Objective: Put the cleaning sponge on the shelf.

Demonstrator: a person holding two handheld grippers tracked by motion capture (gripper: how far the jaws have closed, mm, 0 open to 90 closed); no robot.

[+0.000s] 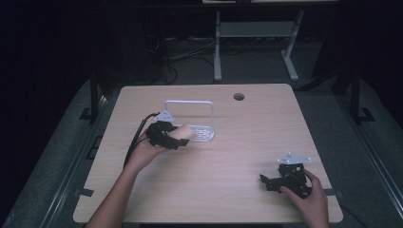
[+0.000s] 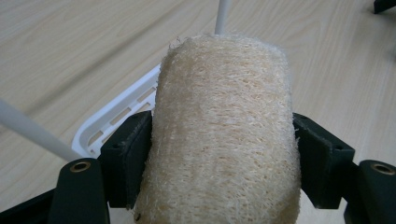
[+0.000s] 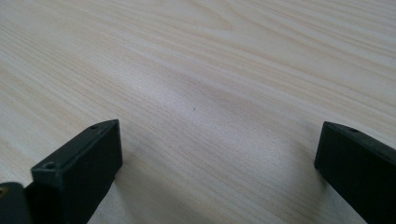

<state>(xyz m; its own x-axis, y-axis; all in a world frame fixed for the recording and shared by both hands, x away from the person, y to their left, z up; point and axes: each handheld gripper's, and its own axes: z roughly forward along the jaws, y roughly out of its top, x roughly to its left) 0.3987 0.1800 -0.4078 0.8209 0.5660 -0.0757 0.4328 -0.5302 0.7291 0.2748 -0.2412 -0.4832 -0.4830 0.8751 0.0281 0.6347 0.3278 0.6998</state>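
Note:
A beige loofah sponge point(image 2: 224, 135) is clamped between the black jaws of my left gripper point(image 1: 177, 137), which is shut on it. The sponge point(image 1: 184, 132) hangs at the left front edge of a small white rack point(image 1: 202, 134) with a slotted base point(image 2: 116, 116) and a tall wire frame point(image 1: 190, 102). My right gripper point(image 1: 268, 182) rests low at the table's front right, held by a hand. Its jaws stand wide apart over bare wood point(image 3: 210, 107), with nothing between them.
The light wooden table point(image 1: 228, 190) has a round cable hole point(image 1: 238, 97) near its back edge. A black cable point(image 1: 135, 140) trails from the left gripper toward the left edge. A white desk frame point(image 1: 256, 33) stands on the floor behind.

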